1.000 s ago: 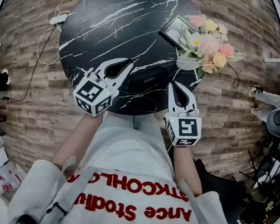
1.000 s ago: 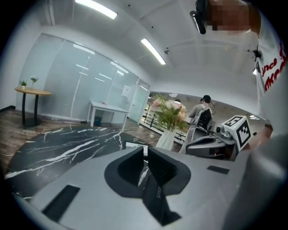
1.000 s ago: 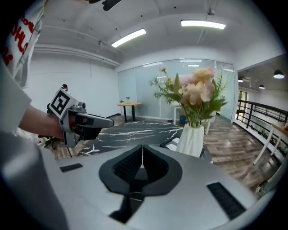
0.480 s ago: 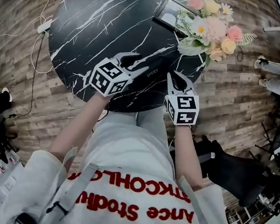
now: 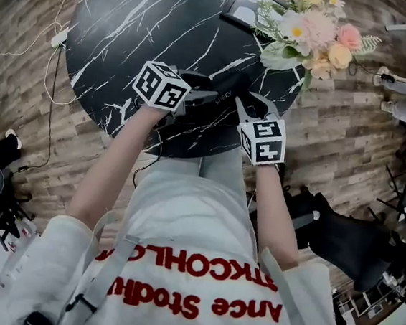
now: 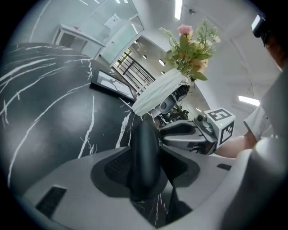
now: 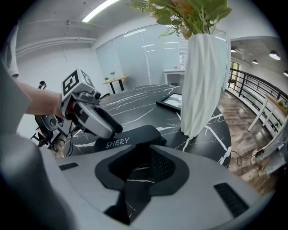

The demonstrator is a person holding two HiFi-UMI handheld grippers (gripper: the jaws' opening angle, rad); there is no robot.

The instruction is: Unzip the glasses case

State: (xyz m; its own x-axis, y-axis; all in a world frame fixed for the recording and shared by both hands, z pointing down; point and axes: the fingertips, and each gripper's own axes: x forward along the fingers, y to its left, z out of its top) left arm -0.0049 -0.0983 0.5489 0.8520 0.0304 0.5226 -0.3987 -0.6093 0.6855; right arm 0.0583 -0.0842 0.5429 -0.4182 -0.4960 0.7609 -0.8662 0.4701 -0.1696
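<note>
The case lies at the bench's near edge, one end between the opening left tongs, the opening right tongs empty beside its other end; the left should clamp firmly while the right seeks the zip pull.
</note>
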